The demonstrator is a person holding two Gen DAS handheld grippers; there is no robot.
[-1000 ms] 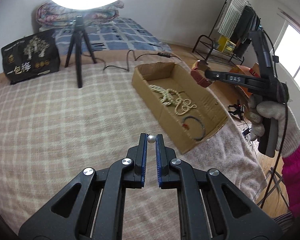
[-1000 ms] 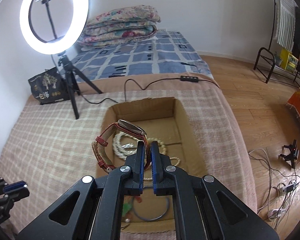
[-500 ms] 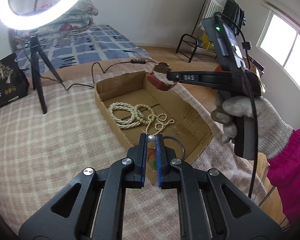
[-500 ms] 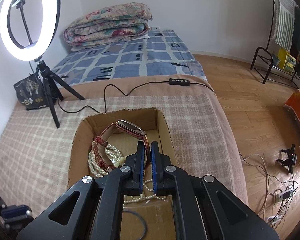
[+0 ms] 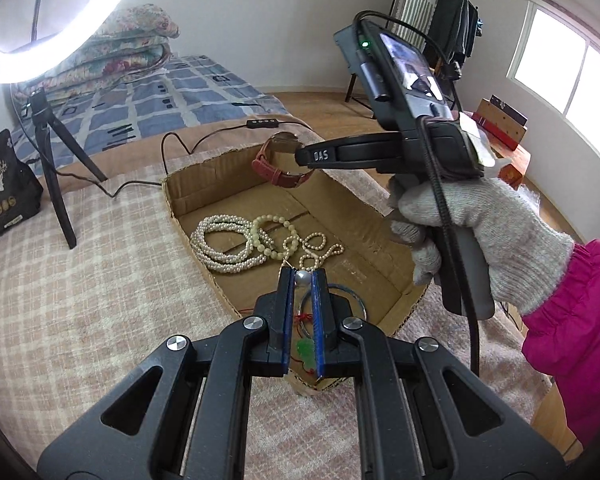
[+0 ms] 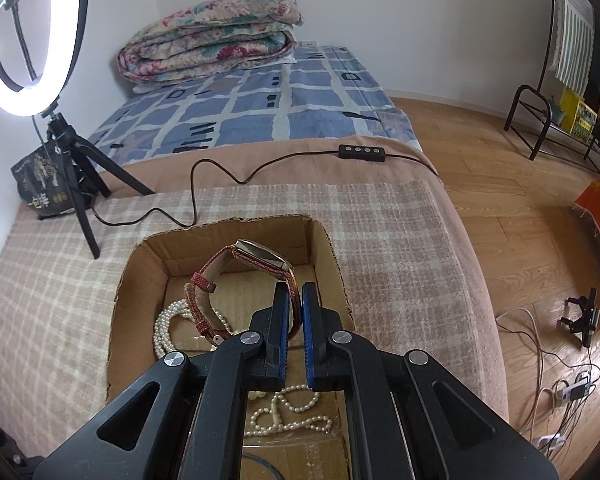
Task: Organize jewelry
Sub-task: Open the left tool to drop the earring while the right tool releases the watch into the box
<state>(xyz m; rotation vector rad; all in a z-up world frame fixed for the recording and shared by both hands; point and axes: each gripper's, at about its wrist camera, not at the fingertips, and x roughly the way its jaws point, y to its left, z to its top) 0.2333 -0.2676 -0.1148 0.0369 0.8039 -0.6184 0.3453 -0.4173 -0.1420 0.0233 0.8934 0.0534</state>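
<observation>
The left tongs (image 5: pixel 303 278) pinch a small silver bead (image 5: pixel 302 278) over the near end of the box (image 5: pixel 364 236), which sits on a checked blanket (image 5: pixel 80 300) on the bed. The right tongs (image 6: pixel 294 295) are pressed on the strap of a red watch (image 6: pixel 236 276) and hold it up over the far end of the box. Only the left view shows the gloved hand (image 5: pixel 472 232) and pink sleeve (image 5: pixel 572 320) that hold the right tongs. It also shows the whole box floor: white pearls (image 5: pixel 224 244), a pale bead bracelet (image 5: pixel 274 236), a thin dark ring (image 5: pixel 354 304) and a green charm (image 5: pixel 306 350). The right view shows the watch face from the side, and wires (image 6: pixel 548 360) on the wood floor.
</observation>
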